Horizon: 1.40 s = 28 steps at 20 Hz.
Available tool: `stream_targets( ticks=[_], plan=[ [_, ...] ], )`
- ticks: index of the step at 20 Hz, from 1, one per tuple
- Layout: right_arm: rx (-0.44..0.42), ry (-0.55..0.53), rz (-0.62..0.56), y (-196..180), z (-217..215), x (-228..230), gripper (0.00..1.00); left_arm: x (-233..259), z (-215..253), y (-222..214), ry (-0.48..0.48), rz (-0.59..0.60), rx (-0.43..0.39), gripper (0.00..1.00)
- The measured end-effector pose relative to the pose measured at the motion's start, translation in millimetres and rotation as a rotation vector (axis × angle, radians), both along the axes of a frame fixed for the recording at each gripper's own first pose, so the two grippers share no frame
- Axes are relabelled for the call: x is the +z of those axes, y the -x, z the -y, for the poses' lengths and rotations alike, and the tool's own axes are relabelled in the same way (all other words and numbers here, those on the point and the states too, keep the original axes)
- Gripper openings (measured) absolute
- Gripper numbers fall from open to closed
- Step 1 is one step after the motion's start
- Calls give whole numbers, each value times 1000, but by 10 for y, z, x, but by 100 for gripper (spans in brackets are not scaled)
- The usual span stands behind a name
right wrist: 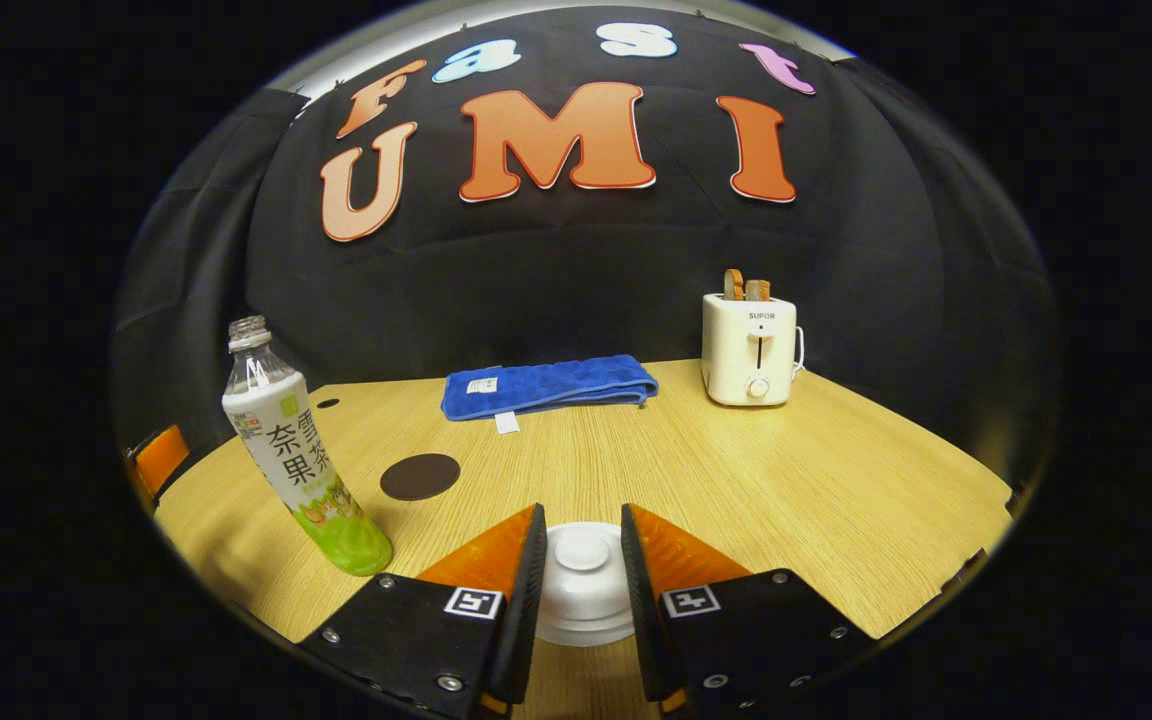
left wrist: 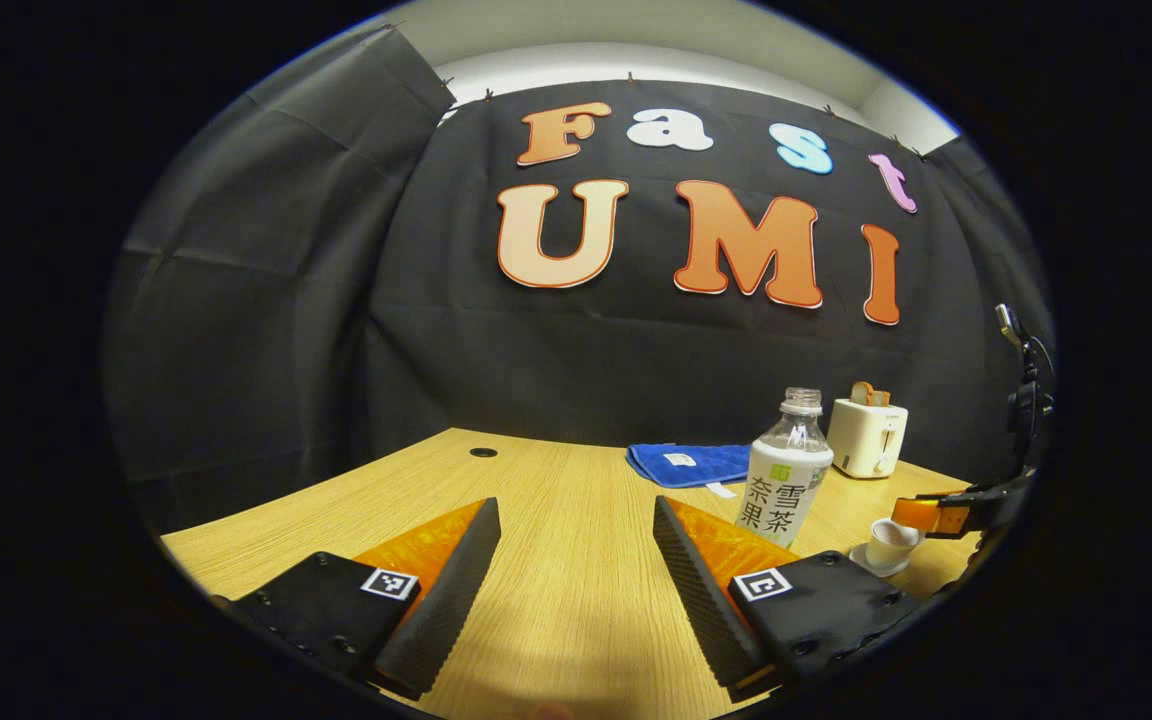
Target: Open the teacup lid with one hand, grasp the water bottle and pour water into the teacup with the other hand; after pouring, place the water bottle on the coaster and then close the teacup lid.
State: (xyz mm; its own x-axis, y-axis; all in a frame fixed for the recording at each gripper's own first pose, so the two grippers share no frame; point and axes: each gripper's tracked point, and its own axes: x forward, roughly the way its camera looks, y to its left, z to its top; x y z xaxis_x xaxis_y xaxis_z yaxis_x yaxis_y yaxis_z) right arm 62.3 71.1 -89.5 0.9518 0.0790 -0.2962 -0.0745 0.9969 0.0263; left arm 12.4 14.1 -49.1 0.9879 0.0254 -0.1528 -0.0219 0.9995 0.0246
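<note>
In the right gripper view, the white teacup lid (right wrist: pixel 582 560) sits on the teacup between my right gripper's (right wrist: pixel 582 512) fingers, whose pads press on its two sides. A capless water bottle (right wrist: pixel 296 460) with a white and green label stands upright to the left, and a dark round coaster (right wrist: pixel 420 476) lies just behind and right of it. In the left gripper view, my left gripper (left wrist: pixel 574 503) is open over bare table, with the bottle (left wrist: pixel 786 470) just beyond its right finger. Farther right stands the teacup (left wrist: pixel 891 545) with the right gripper (left wrist: pixel 936 515) at it.
A folded blue towel (right wrist: pixel 546 387) lies at the back of the wooden table (right wrist: pixel 836 480), and a cream toaster (right wrist: pixel 751 348) with bread in it stands at the back right. A small hole (left wrist: pixel 483 452) marks the tabletop near the black cloth wall.
</note>
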Motion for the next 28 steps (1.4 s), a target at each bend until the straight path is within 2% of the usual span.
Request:
stream_targets(
  ticks=[6,9,16,22,28],
  plan=[
    [7,9,-20,17,-23,-34,43,-15,2,11,-2,-4,-7,99],
    [5,9,-19,15,-20,-26,29,-29,-5,5,0,-8,-7,99],
    [-6,-16,8,33,68,194,20,-11,36,-12,-5,-5,-10,99],
    [-62,16,63,88,548,553,20,70,195,-6,-17,19,-40,99],
    [-141,46,70,125,1068,583,20,119,425,4,-30,30,-75,99]
  ],
)
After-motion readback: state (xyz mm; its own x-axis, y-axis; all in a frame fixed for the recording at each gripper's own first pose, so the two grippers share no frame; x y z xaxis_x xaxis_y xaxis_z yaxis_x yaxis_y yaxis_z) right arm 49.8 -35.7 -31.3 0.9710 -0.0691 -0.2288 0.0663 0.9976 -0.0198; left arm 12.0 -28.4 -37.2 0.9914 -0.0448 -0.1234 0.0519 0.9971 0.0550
